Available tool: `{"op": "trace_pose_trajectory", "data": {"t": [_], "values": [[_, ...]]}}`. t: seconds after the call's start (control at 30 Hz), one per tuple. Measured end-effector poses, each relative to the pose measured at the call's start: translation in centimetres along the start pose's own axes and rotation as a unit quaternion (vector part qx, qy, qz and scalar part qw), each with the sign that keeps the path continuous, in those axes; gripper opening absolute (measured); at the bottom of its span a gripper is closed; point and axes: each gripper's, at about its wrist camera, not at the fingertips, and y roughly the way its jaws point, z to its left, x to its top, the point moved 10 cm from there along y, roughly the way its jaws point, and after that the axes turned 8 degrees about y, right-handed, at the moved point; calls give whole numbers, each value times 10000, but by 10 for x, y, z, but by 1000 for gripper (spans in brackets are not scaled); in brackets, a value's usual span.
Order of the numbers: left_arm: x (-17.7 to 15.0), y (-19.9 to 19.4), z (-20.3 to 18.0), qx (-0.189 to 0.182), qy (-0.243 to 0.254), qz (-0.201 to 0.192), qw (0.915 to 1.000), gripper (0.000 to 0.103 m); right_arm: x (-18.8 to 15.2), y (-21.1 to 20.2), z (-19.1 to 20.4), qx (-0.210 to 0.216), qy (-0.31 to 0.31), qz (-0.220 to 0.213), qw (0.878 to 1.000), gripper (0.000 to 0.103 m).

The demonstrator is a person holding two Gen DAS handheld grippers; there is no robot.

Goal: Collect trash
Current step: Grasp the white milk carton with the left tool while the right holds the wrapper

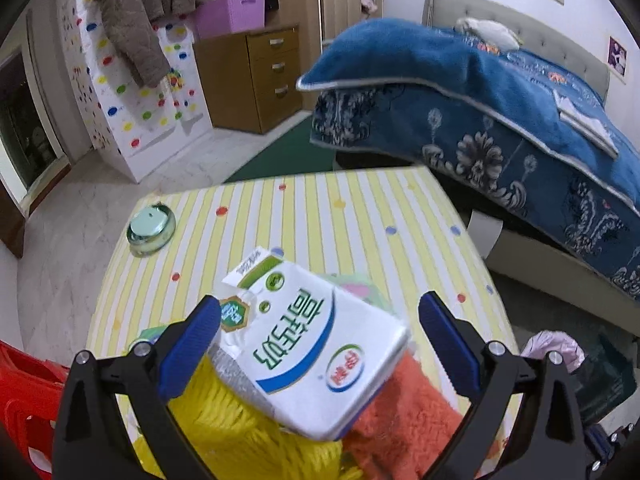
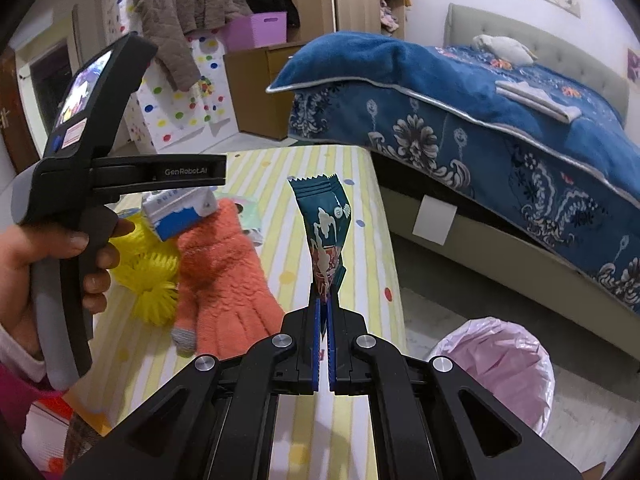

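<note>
A white and green milk carton (image 1: 308,344) lies tilted on a yellow net (image 1: 240,420) and an orange glove (image 1: 404,412) on the striped table. My left gripper (image 1: 320,340) is open around the carton, its blue pads apart on either side. The carton also shows in the right wrist view (image 2: 180,214) under the left gripper. My right gripper (image 2: 324,300) is shut on a teal snack wrapper (image 2: 326,226) that stands upright above the table. A bin lined with a pink bag (image 2: 496,372) stands on the floor to the lower right.
A round green dish (image 1: 151,229) sits at the table's (image 1: 340,200) far left. A bed with a blue blanket (image 2: 500,120) is to the right. A red stool (image 1: 24,392) is at the left edge. A wooden drawer unit (image 1: 260,76) stands at the back.
</note>
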Motion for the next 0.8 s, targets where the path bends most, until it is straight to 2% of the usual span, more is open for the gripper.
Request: {"op": "trace_pose_trajectory", "data": {"t": [0.17, 0.33, 0.43, 0.57, 0.77, 0.8], "values": [[-25, -7, 14, -382, -153, 139, 9991, 96, -4, -4, 3, 30, 7, 9, 10000, 2], [-58, -25, 32, -644, -100, 215, 9976, 95, -8, -11, 14, 132, -18, -2, 9999, 2], [-75, -33, 46, -822, -152, 229, 9962, 85, -11, -14, 23, 188, -76, 2, 9998, 2], [-85, -38, 52, -876, 116, 106, 9960, 76, -16, -18, 32, 225, -147, 30, 9996, 2], [-98, -46, 58, -1002, 223, 117, 9946, 76, -17, -27, 39, 229, -201, 7, 9995, 2], [-97, -47, 59, -987, 193, 97, 9949, 79, -17, -28, 40, 231, -216, 0, 9995, 2]]}}
